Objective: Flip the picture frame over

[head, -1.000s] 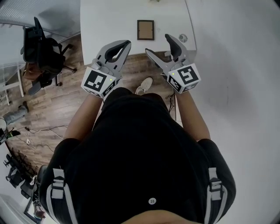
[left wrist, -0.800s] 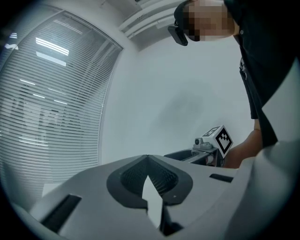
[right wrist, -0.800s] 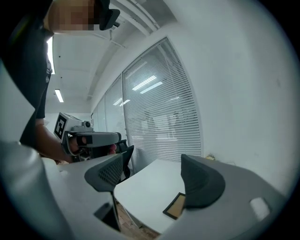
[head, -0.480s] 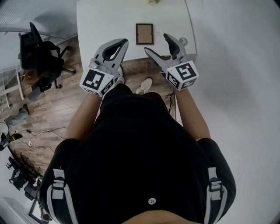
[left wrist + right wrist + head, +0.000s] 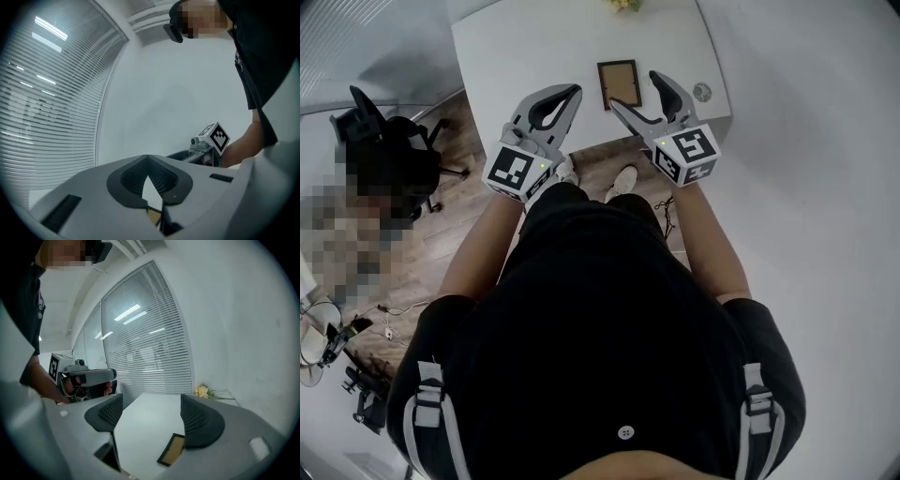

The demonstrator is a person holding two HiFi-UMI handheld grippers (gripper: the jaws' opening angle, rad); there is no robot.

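One frame [image 5: 618,84] flat on the white tabletop [image 5: 525,47], near front edge, w/ 2 claws held by it: left claw [image 5: 574,92] tips together, nothing in it; right claw [image 5: 636,92] spread wide, empty, frame near its tips. Also 1 flower sprig [image 5: 623,5] at far edge and 1 small disc [image 5: 702,92] by the rt corner. Room: 1 office chair [image 5: 394,159] on wood floor [image 5: 422,244], blinds [image 5: 140,348] over the window.

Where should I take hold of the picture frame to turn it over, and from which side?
Take the picture frame by its right long edge, coming in low from the right with the open right tongs, which are nearest. It lies flat on the white table, so only the thin rim offers purchase; one jaw probably has to slip under that edge.
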